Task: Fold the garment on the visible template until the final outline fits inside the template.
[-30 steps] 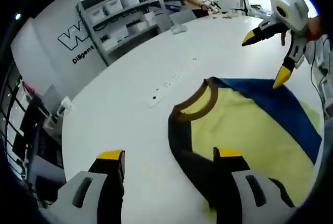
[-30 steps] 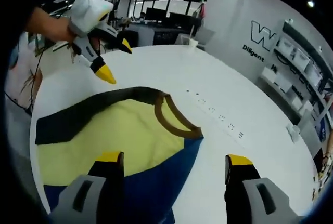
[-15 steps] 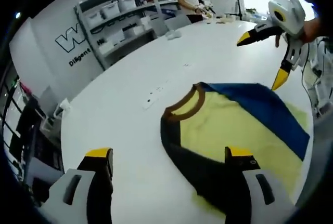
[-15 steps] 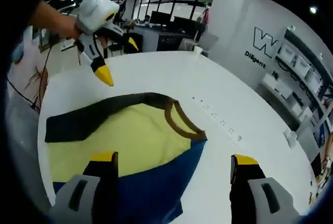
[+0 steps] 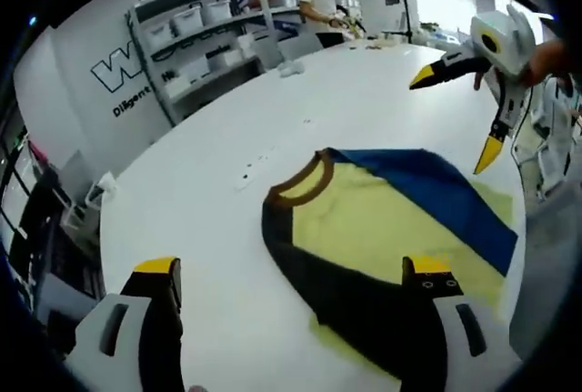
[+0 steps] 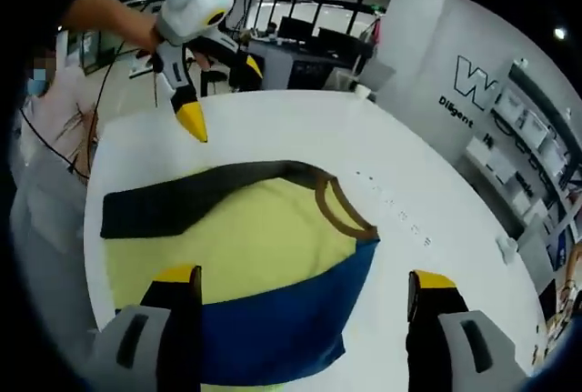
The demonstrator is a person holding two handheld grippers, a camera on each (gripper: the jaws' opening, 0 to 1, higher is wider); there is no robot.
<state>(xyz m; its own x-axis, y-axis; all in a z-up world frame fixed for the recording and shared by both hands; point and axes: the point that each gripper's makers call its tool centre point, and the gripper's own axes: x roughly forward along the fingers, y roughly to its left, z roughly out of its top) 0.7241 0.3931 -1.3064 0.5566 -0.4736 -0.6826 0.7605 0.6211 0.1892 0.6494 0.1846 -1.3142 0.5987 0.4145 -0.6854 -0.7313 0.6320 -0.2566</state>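
The shirt (image 5: 391, 228) lies flat on the white table (image 5: 209, 256), right of centre in the left gripper view and lower centre in the right gripper view: yellow body, a black sleeve folded across one side, a blue one across the other, brown collar (image 6: 344, 213). The left gripper (image 5: 296, 269) hangs above the table with jaws wide and empty. The right gripper (image 6: 305, 278) hovers over the shirt, likewise spread wide, gripping nothing. Shelves (image 5: 205, 33) stand upper left.

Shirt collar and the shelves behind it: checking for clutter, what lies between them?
Bare white table, apart from small dark marks, in the left gripper view between collar and shelves.
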